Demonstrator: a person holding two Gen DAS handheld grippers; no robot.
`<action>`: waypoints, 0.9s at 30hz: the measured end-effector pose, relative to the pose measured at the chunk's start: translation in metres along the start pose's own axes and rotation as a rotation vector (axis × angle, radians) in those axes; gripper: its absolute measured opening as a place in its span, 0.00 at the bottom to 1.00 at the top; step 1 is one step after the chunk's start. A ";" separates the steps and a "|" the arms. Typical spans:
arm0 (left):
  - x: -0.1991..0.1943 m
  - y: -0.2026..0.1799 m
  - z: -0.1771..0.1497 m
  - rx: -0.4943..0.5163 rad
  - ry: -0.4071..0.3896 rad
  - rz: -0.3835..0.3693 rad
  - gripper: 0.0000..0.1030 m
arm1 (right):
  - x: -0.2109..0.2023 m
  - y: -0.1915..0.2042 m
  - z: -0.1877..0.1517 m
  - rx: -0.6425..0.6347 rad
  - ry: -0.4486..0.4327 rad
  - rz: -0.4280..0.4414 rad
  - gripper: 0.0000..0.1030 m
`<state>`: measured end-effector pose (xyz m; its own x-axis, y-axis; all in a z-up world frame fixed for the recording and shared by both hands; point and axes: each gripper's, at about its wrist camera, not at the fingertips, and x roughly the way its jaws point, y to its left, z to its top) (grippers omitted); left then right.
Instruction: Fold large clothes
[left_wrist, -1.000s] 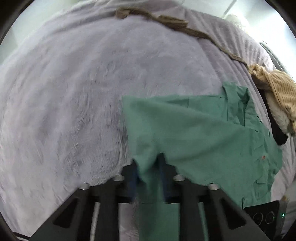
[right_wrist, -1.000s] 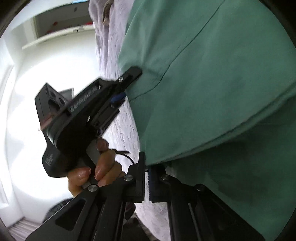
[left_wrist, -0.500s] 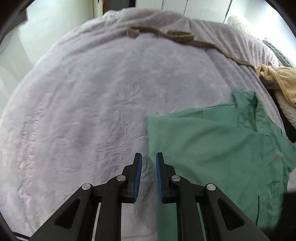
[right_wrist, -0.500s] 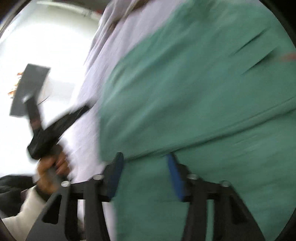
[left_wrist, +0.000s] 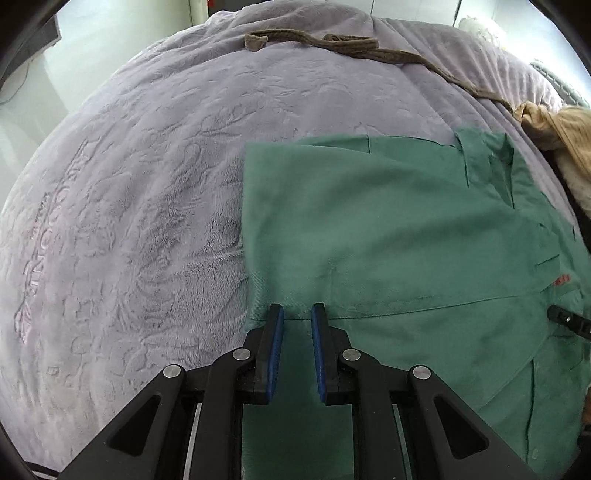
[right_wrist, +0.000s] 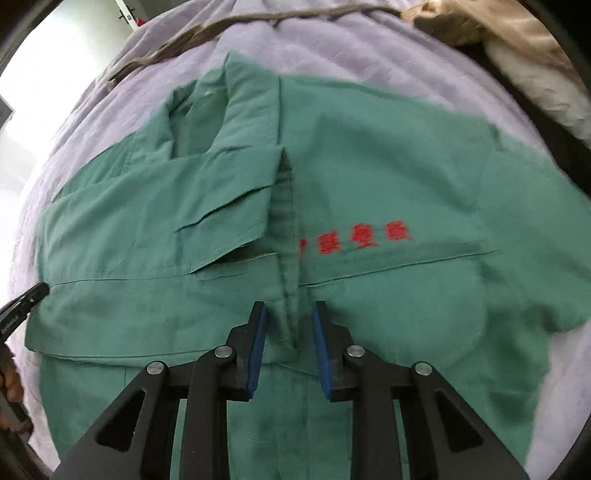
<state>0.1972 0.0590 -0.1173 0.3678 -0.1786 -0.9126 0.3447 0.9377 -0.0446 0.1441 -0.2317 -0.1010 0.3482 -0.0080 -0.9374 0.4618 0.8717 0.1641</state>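
Lilac plush bedspread (left_wrist: 147, 206), embossed with a leaf pattern, covers the bed and carries everything in view; it is the largest surface in both views. On it, towards the right side of the left wrist view, lies the green work shirt (left_wrist: 388, 229), spread front-up with its collar (right_wrist: 207, 110) pointing away from the cameras and a row of red embroidered characters (right_wrist: 354, 238) across the chest. One side panel is laid over the body, giving a straight vertical edge at the shirt's left margin in the left wrist view, and the folded layer ends at a horizontal hem line just ahead of the fingertips. Judged from this lie, a first lengthwise fold appears done; the opposite side, where a sleeve bulges outward, and the crosswise folds appear still to be made, so the task seems under halfway.

A brown cord-like strip (left_wrist: 354, 44) and a tan crumpled garment (left_wrist: 554, 125) rest at the far edge of the bed, apart from the shirt.

The left hand-held gripper (left_wrist: 297, 314) hovers above the shirt near its folded corner, jaws narrowly parted with bare cloth visible between the blue pads; it grasps nothing. The right hand-held gripper (right_wrist: 290, 314) stands over the front placket, jaws moderately parted on either side of it and gripping nothing. Whether either set of fingertips touches the cloth cannot be told.
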 end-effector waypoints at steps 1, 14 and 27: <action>-0.001 -0.002 0.001 0.014 0.008 0.016 0.17 | -0.009 -0.006 -0.003 0.037 -0.005 0.039 0.29; -0.046 -0.071 -0.011 0.049 0.051 -0.031 0.17 | -0.030 -0.125 -0.055 0.458 0.035 0.453 0.63; -0.041 -0.211 -0.033 0.205 0.094 -0.105 0.98 | -0.059 -0.264 -0.081 0.697 -0.079 0.413 0.70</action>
<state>0.0812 -0.1220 -0.0836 0.2419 -0.2345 -0.9415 0.5480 0.8338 -0.0669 -0.0646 -0.4218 -0.1140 0.6462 0.1906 -0.7390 0.6760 0.3064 0.6702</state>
